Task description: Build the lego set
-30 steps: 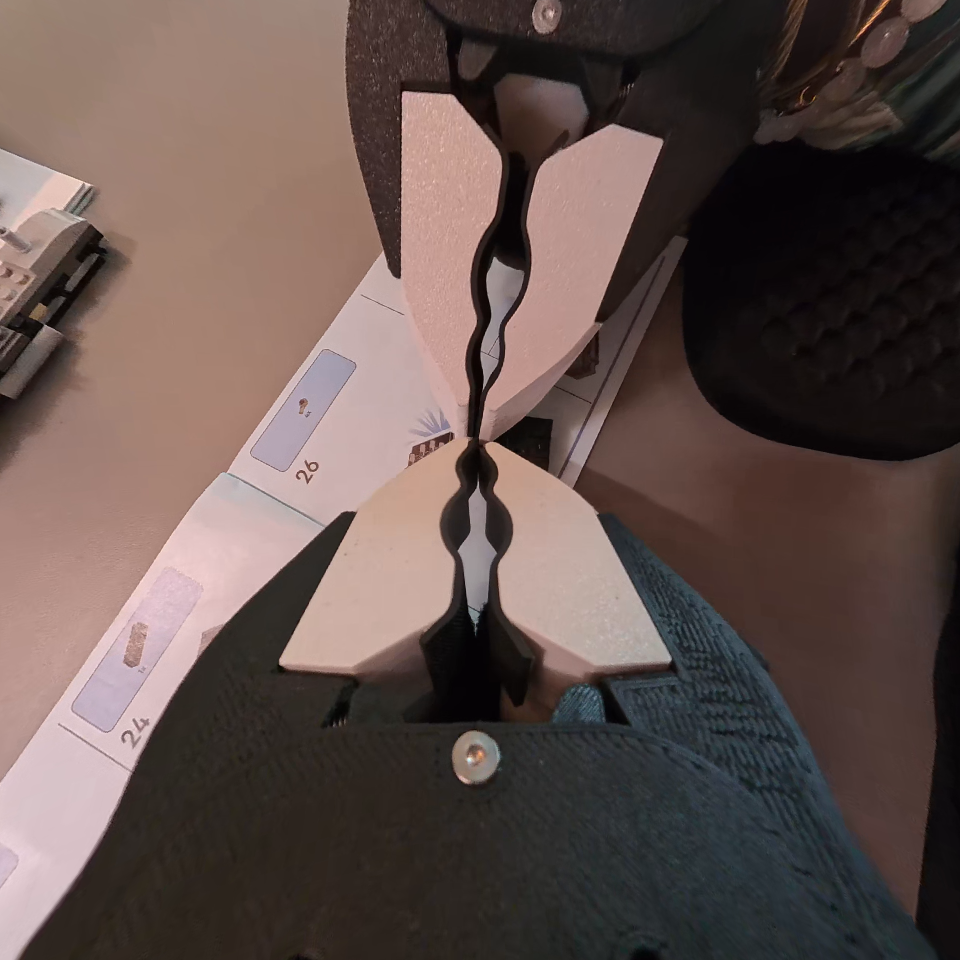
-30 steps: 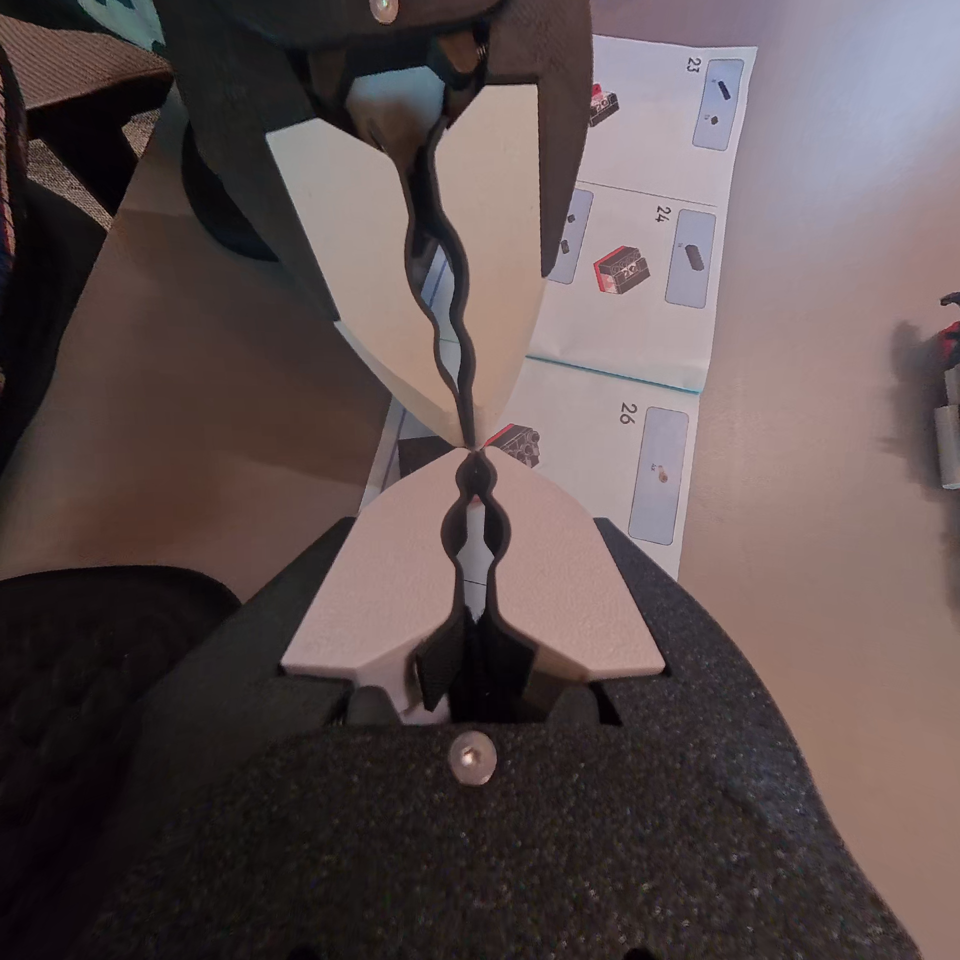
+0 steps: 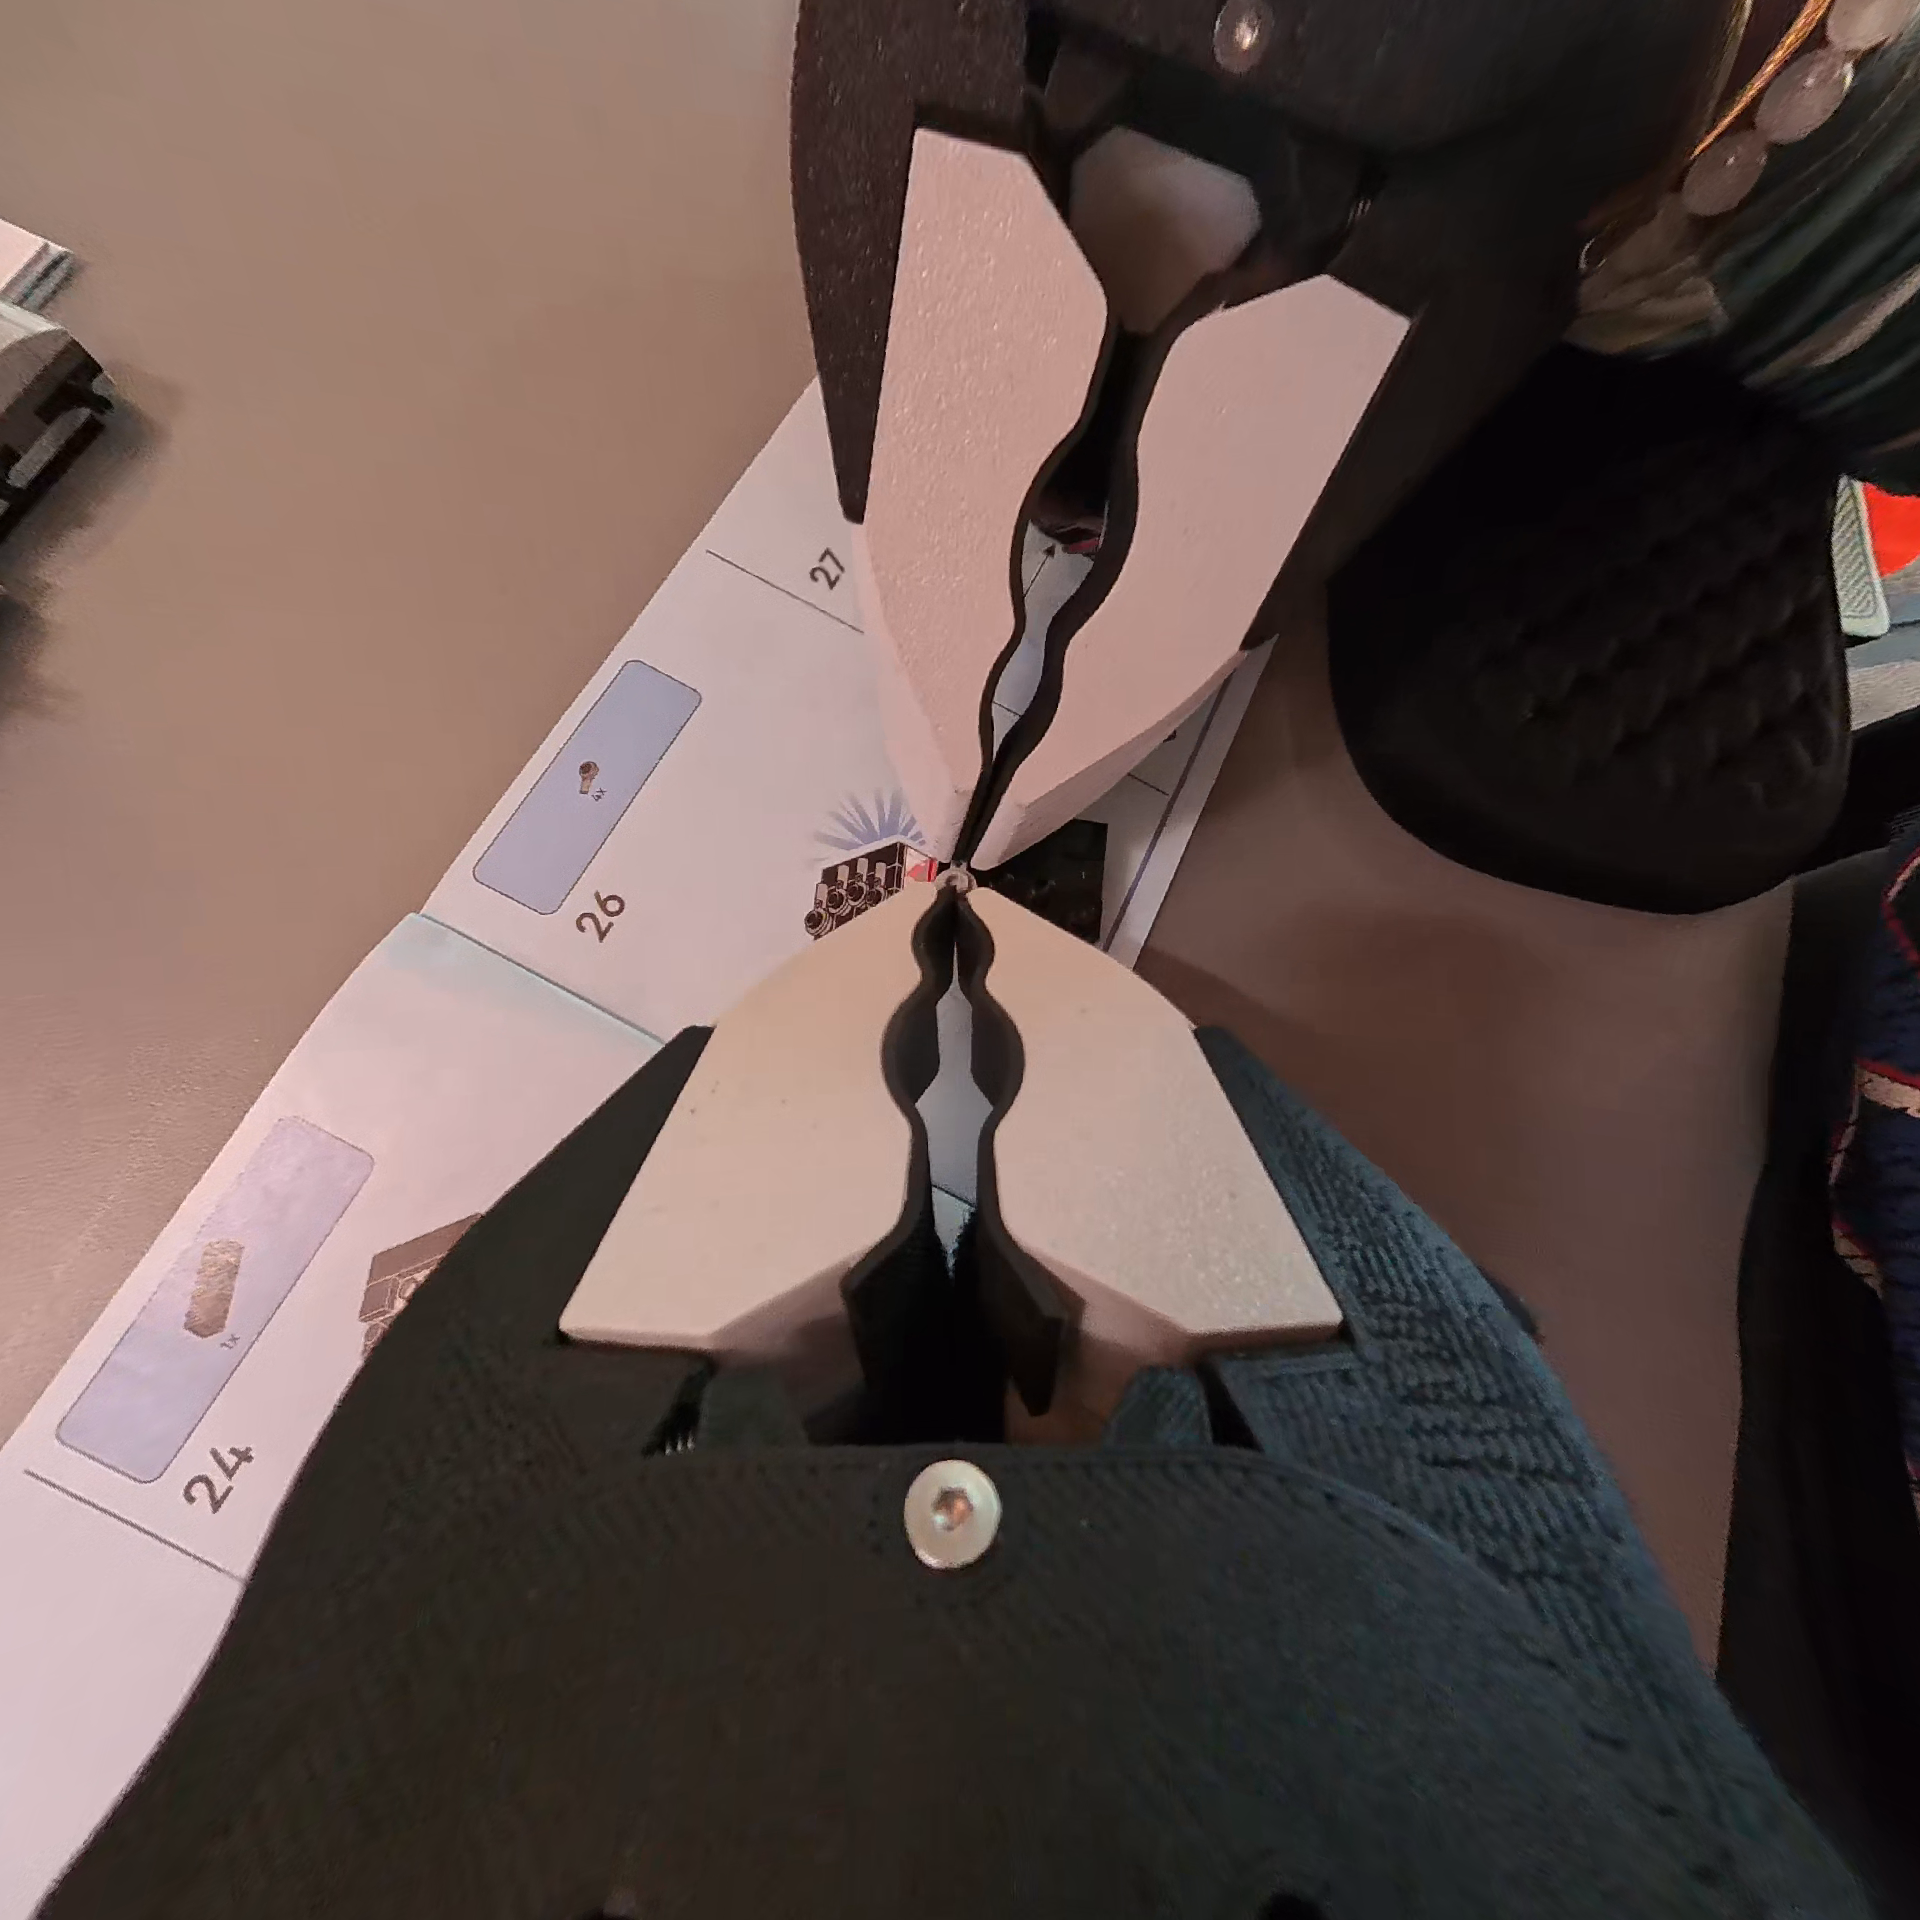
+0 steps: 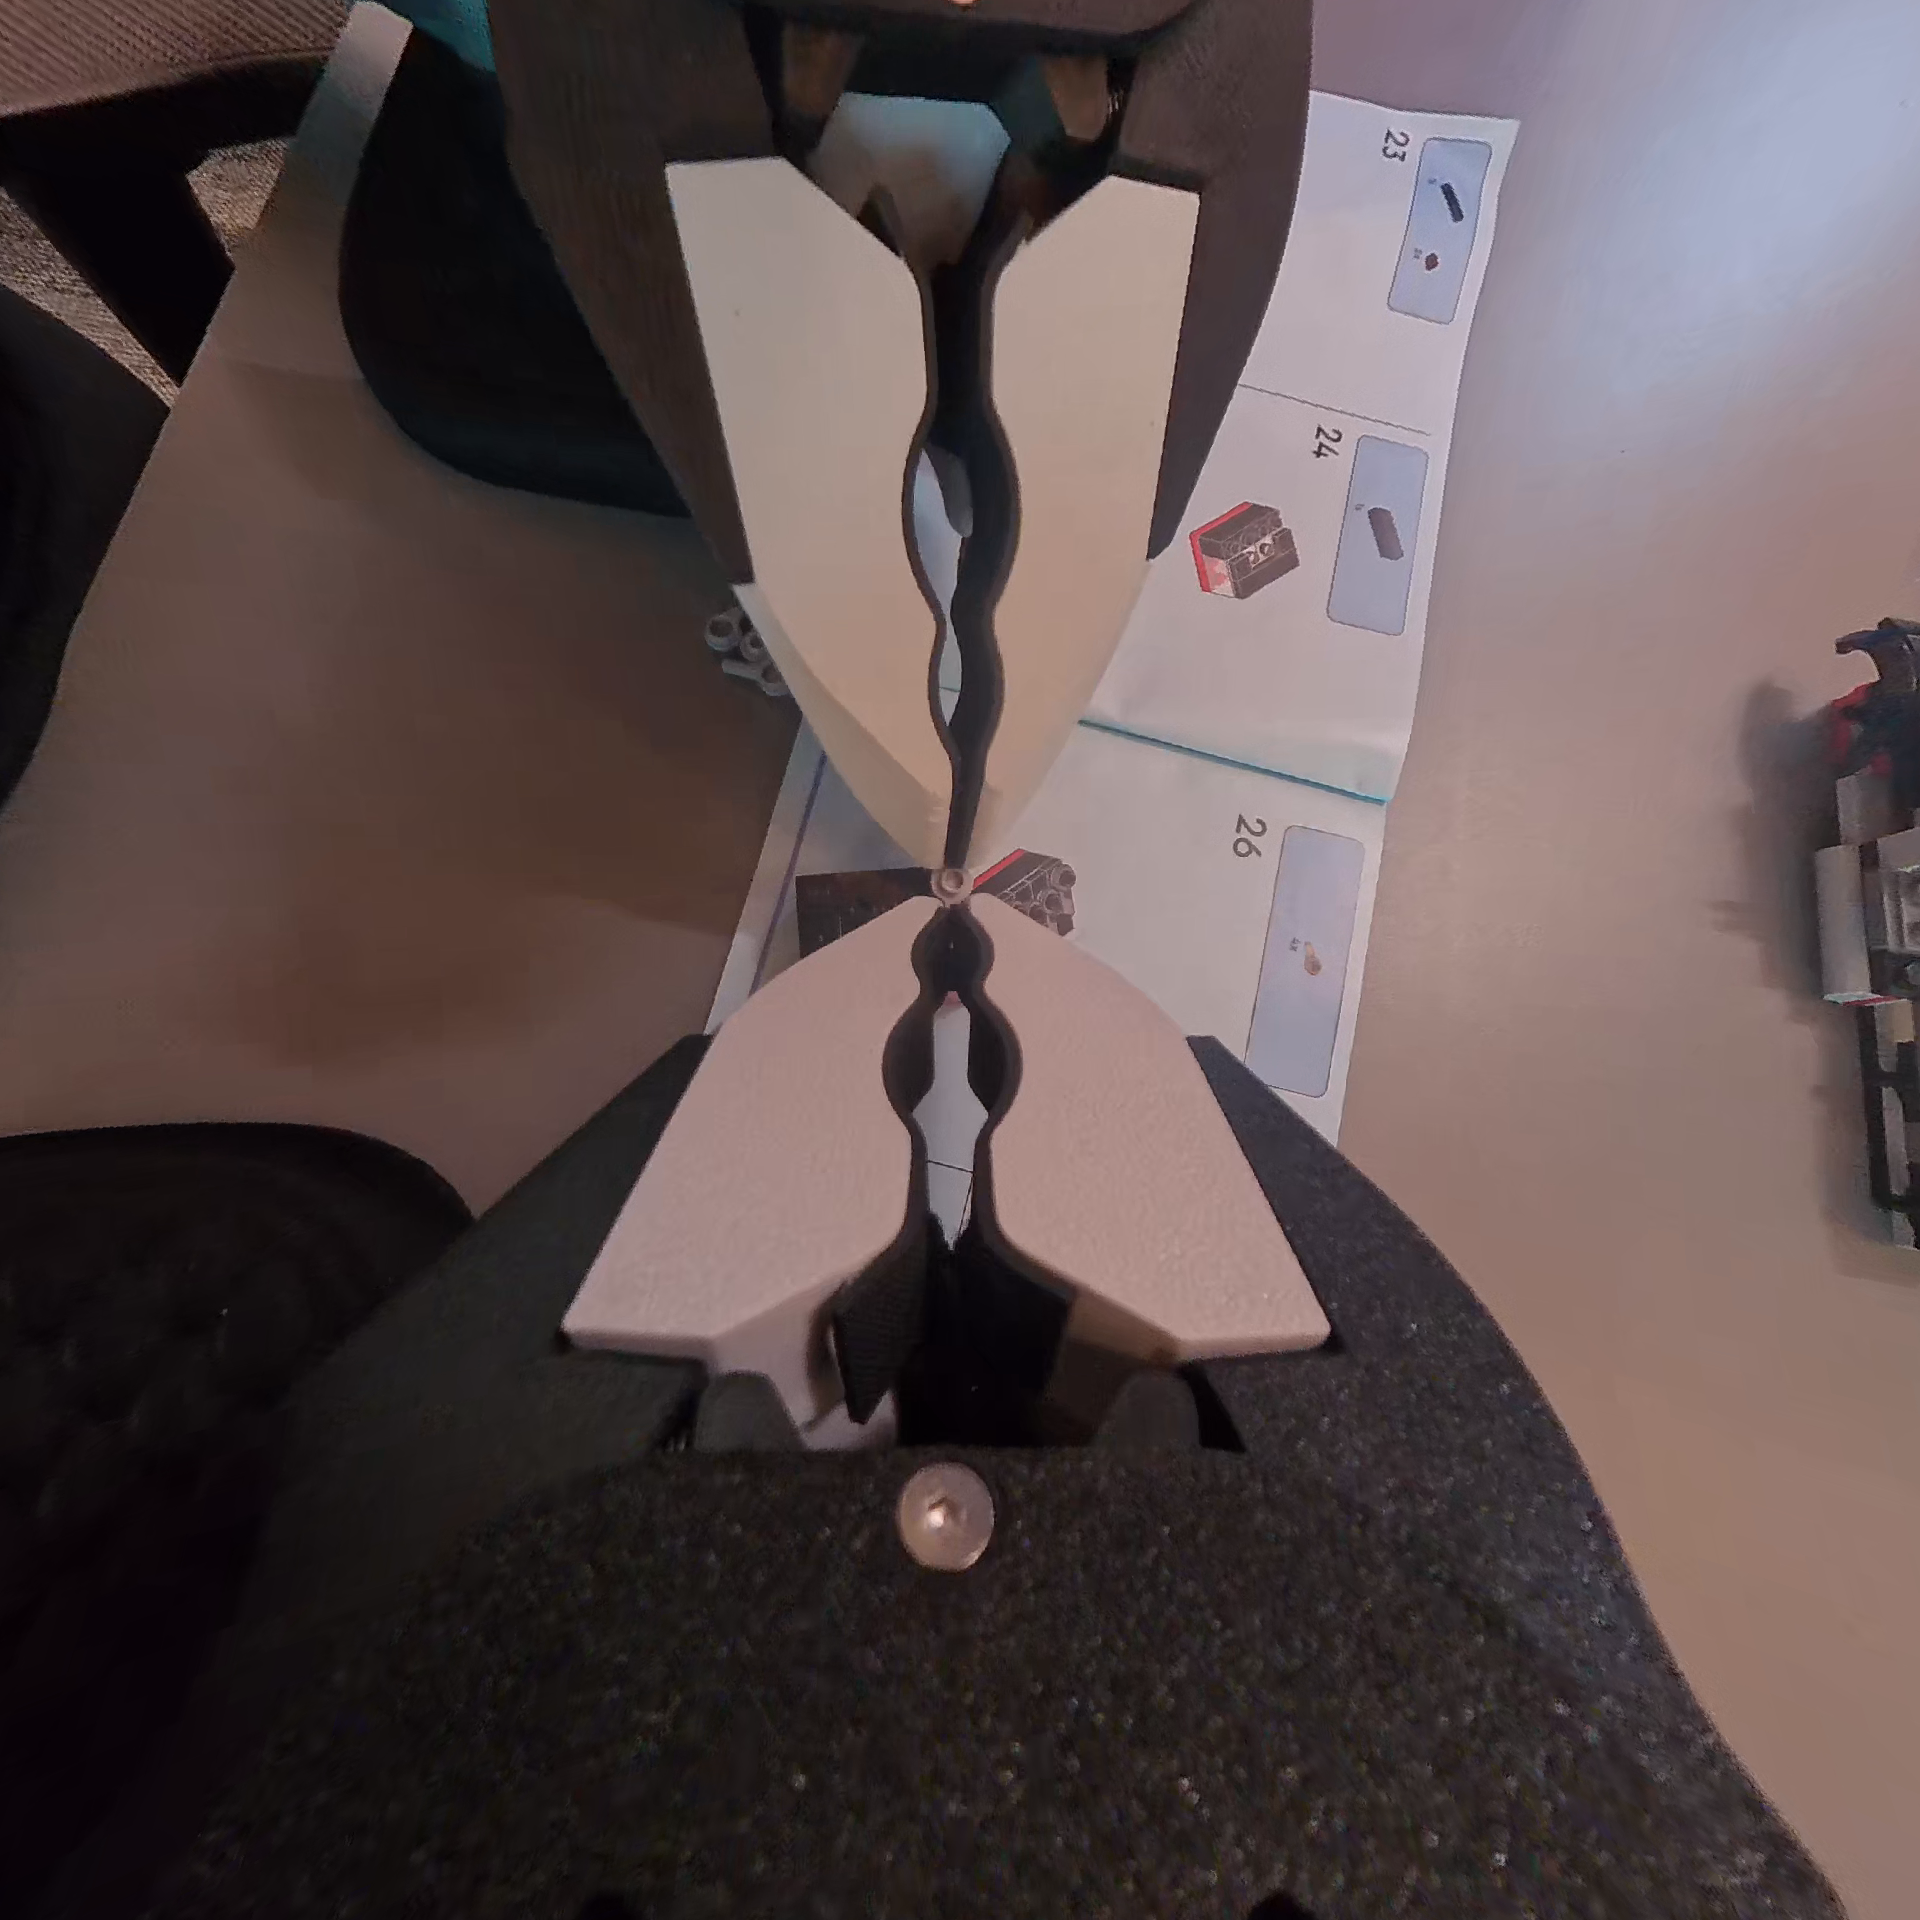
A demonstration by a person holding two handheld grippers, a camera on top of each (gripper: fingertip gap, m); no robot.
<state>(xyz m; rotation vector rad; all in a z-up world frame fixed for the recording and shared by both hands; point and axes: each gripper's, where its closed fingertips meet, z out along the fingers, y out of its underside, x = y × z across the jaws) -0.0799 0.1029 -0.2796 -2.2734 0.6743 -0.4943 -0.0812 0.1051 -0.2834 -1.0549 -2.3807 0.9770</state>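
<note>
**A:** Item one, please. What do I have in the tools?

**B:** Left hand-held gripper (image 3: 954, 914): fingers pressed together at the tips. Right hand-held gripper (image 4: 951, 906): likewise closed. The two meet tip to tip, and a tiny grey round piece (image 4: 951, 882) sits right at the junction. I judge it pinched between them, though I cannot tell which tool truly grips it.

**A:** Item two, the booklet?

**B:** Instruction booklet (image 4: 1340, 582), open flat on the surface (image 3: 364, 416), directly under the meeting tips. In the right wrist view it runs from centre out toward 1 o'clock.

**A:** Item three, the build?

**B:** Partly assembled model (image 4: 1870, 935), grey, black and red, at 3 o'clock in the right wrist view, well apart from the tools. The left wrist view shows what I take for the same model's edge (image 3: 42, 416) at 9 o'clock.

**A:** Loose stock?

**B:** A few small grey pieces (image 4: 743, 649) on the surface at about 11 o'clock from the tips, just beside the far gripper's finger.

**A:** Progress?

**B:** My judgement: mid-build. A sizeable body stands done; the small piece is not yet fitted, and its spares remain unused.
</note>
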